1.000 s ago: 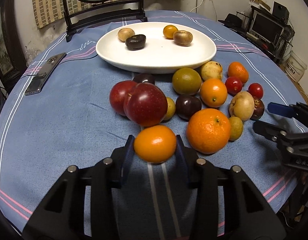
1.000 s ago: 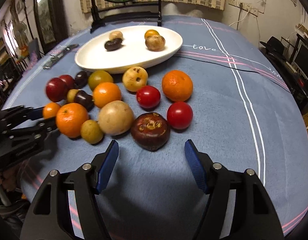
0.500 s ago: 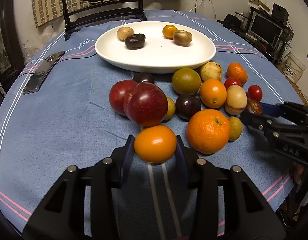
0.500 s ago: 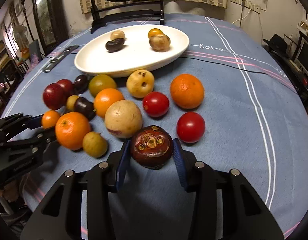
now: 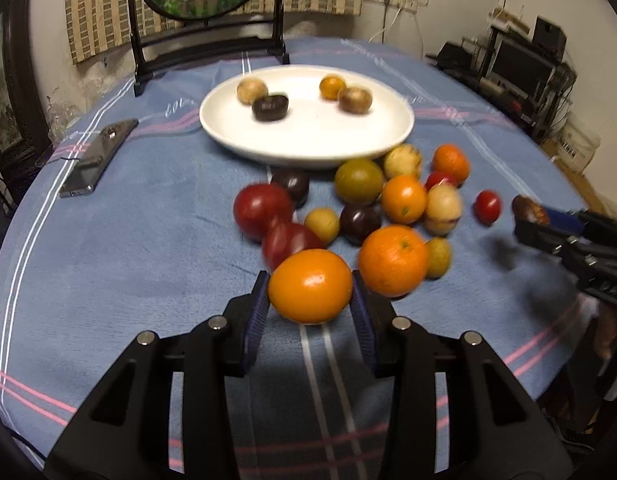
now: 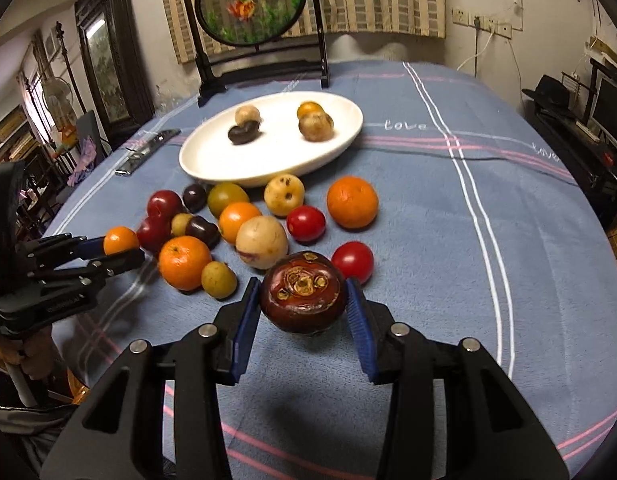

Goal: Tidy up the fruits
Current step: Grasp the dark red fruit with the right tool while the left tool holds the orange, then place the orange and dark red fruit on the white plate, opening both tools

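My left gripper [image 5: 310, 308] is shut on a small orange fruit [image 5: 310, 285], lifted off the blue cloth. In the right wrist view my right gripper [image 6: 304, 312] is shut on a dark maroon mangosteen [image 6: 303, 297], also raised above the cloth. A white plate [image 6: 340, 142] at the back holds several small fruits. Between the plate and the grippers lies a cluster of loose fruit: a big orange [image 5: 392, 260], red apples [image 5: 262, 210], red tomatoes [image 6: 352, 261], and a pale round fruit [image 6: 261, 242]. The left gripper [image 6: 120, 250] shows at the left of the right wrist view.
A phone [image 5: 98, 158] lies on the cloth left of the plate. A dark-framed round screen [image 6: 252, 12] stands behind the plate. Shelves with electronics [image 5: 524, 68] line the right wall. A person's hand [image 6: 28, 350] holds the left gripper's handle.
The right gripper closed on the mangosteen and lifted it. The left gripper rose with the small orange fruit held throughout.
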Demonstrator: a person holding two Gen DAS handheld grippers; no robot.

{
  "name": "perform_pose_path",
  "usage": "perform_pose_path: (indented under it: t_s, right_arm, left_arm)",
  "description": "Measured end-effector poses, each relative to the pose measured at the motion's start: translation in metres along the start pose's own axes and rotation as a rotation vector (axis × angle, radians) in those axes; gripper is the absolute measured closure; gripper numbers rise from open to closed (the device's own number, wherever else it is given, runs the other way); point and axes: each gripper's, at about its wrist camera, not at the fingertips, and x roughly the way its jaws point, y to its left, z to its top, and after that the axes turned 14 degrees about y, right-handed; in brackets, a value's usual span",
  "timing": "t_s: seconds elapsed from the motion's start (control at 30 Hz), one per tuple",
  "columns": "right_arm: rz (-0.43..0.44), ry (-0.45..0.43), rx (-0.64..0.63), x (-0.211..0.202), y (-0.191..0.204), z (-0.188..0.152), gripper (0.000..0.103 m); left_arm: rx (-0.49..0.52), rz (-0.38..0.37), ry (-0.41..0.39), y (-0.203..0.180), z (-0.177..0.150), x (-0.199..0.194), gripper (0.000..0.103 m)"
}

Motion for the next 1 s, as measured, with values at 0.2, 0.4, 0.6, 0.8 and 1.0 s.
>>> perform_pose_path:
  t_s: [0.2, 0.4, 0.6, 0.8, 1.0]
  right_arm:
    - [0.008, -0.042, -0.009, -0.018, 0.001, 0.001, 0.060]
    - [-0.007, -0.104, -0.035, -0.039, 0.005, 0.012, 0.060]
    - [-0.011, -0.177, -0.064, -0.059, 0.010, 0.036, 0.060]
    - [0.010, -0.223, -0.083, -0.063, 0.015, 0.069, 0.060]
    - [0.030, -0.229, -0.088, -0.046, 0.020, 0.108, 0.060]
  left_arm:
    - [0.008, -0.008, -0.073, 0.003, 0.006, -0.035, 0.063]
    - [0.015, 0.016, -0.135, 0.005, 0.019, -0.058, 0.063]
    - [0.023, 0.052, -0.182, 0.009, 0.040, -0.071, 0.063]
    - [0.027, 0.081, -0.210, 0.014, 0.071, -0.073, 0.063]
    - [0.044, 0.084, -0.206, 0.013, 0.102, -0.057, 0.063]
